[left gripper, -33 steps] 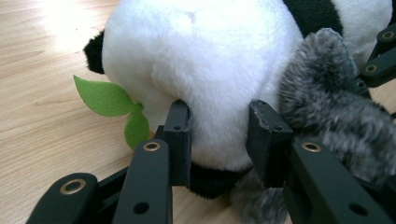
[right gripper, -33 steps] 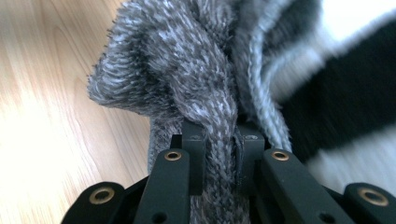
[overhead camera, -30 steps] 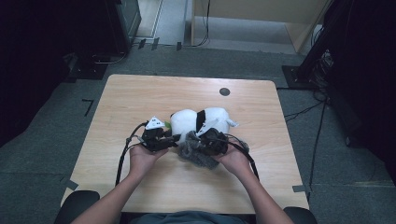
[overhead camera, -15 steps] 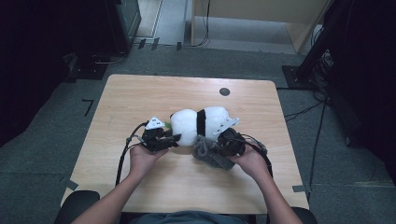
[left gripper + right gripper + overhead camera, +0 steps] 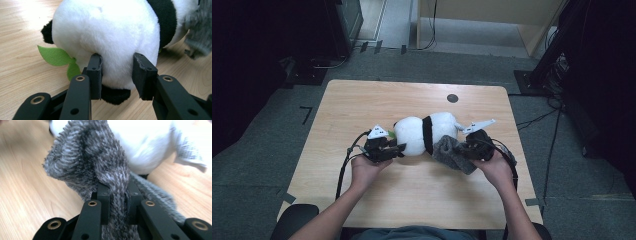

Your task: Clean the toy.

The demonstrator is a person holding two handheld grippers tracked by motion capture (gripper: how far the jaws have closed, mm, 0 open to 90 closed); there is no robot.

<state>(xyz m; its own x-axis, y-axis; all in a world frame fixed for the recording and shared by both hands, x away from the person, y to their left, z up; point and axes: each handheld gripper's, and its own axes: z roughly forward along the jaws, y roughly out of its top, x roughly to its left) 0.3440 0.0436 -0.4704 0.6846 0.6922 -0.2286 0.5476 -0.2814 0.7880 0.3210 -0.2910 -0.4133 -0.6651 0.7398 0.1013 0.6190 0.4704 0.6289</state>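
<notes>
A white and black panda plush (image 5: 424,134) lies on its side mid-table, with a green felt leaf (image 5: 390,134) by its head. My left gripper (image 5: 397,148) pinches the white fur at the plush's (image 5: 107,32) left end, its jaws (image 5: 117,72) pressed into a bulge of it beside the leaf (image 5: 56,56). A grey knitted cloth (image 5: 451,152) hangs at the panda's lower right side. My right gripper (image 5: 464,147) is shut on it. In the right gripper view a fold of the grey cloth (image 5: 92,157) is squeezed between the jaws (image 5: 117,192), with the plush (image 5: 147,147) behind.
The wooden table (image 5: 362,100) has a small black round spot (image 5: 452,98) near its far edge. Cables trail from both grippers toward the near edge. Dark equipment (image 5: 342,25) stands on the floor beyond the table, and a chair (image 5: 297,220) is at the near left corner.
My right gripper has moved right and slightly nearer with the grey cloth, drawing it away from the panda's middle. The left gripper has kept its hold in place.
</notes>
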